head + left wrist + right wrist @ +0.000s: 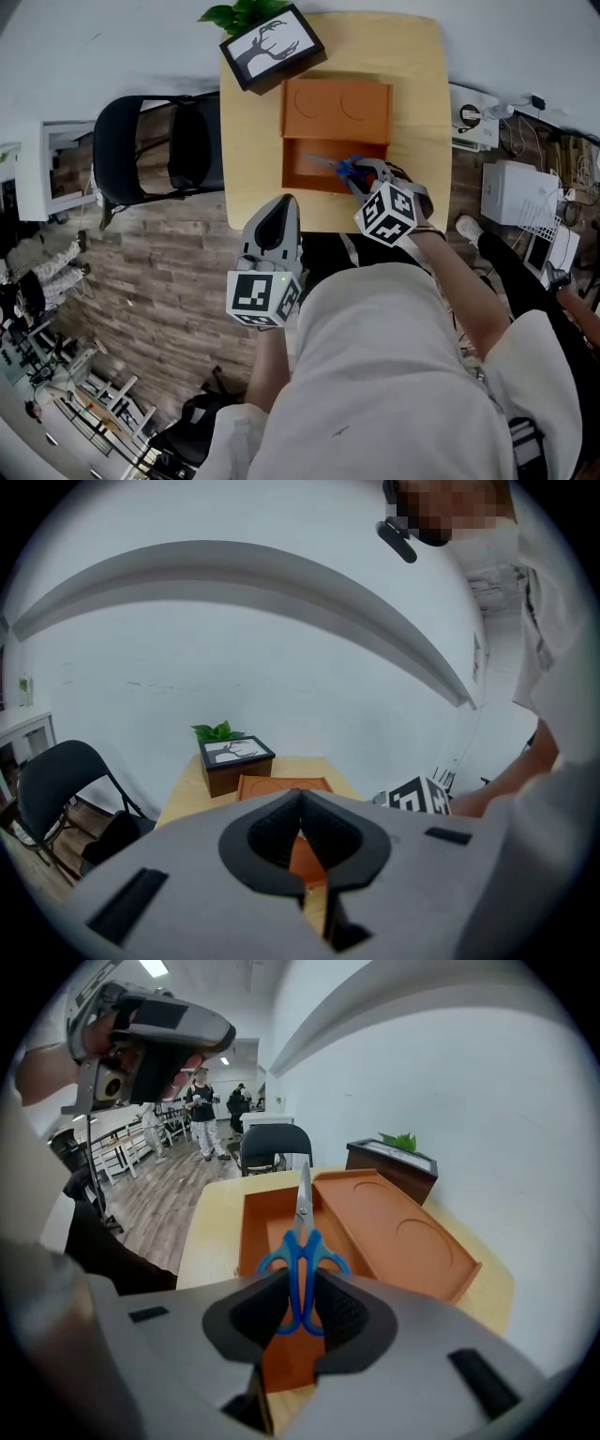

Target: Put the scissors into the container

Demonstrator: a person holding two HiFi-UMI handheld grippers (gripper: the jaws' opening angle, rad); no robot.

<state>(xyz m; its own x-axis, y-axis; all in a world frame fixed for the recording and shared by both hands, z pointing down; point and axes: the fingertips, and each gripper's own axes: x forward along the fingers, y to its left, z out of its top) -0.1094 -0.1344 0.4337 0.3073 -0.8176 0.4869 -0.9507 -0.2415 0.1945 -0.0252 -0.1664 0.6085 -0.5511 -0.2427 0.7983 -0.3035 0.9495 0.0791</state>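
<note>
Blue-handled scissors (336, 166) (302, 1241) are clamped by their handles in my right gripper (361, 175) (299, 1290), blades pointing forward over the open orange container (292, 176) (251, 1227). The container rests on the wooden table (417, 75), and its orange lid (337, 111) (394, 1232) lies just behind it. My left gripper (285, 204) (300, 804) hovers at the table's near edge, left of the container, shut with nothing in it. Through its jaws the container (305, 855) shows in part.
A dark box with a deer picture and a green plant (272, 47) (234, 759) (392, 1164) stands at the table's far left corner. A black chair (150, 150) (56, 780) sits left of the table. Cables and white boxes (511, 192) lie on the floor at right.
</note>
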